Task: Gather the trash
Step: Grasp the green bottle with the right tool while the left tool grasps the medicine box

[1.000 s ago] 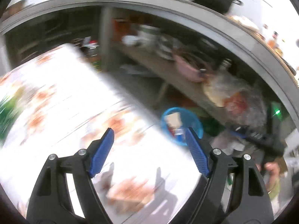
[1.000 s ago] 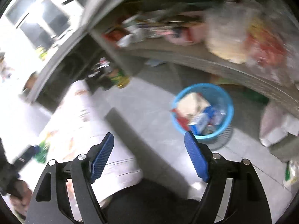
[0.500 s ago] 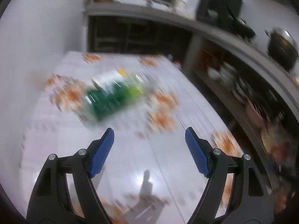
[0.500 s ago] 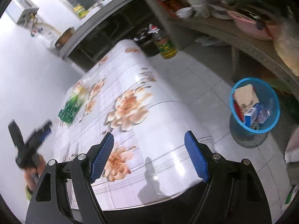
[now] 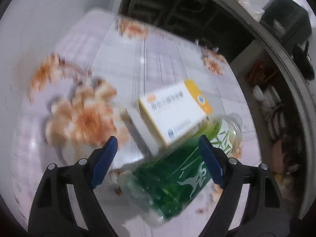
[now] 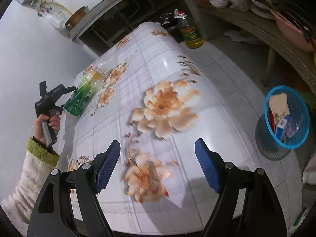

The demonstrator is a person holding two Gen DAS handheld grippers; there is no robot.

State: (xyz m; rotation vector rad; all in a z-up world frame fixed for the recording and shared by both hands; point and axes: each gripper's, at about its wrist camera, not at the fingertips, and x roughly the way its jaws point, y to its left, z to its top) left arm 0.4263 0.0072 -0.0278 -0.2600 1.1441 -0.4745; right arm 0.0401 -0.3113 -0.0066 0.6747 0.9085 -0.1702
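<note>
Since the earlier pictures, the left tongs (image 5: 156, 156) have been swung away from the blue basket (image 6: 286, 118) and brought over to the table, and the green bottle that was far ahead is now lying right at their tips. The right tongs (image 6: 158, 165) have been turned from the floor to the table too.

The left tongs are being opened wider right now. The green bottle (image 5: 171, 175) is lying on its side between their blue pads (image 5: 209, 165), a bit nearer the right pad, but it is not being pressed by either one. A white and yellow box (image 5: 173, 110) is being seen just past the tips, touching the bottle on its far side. The picture there is blurred, so small things cannot be told.

The right tongs are being held spread wide over the flowered table (image 6: 177, 69), with nothing between the pads. Far off to their left, the bottle and the left tongs are being seen, gripped by a hand (image 6: 47, 124) in a fuzzy white sleeve (image 6: 25, 175) with a green cuff. The blue basket is standing on the floor, off to the right of the right tongs and well apart from the table. Some trash is already lying inside it.
</note>
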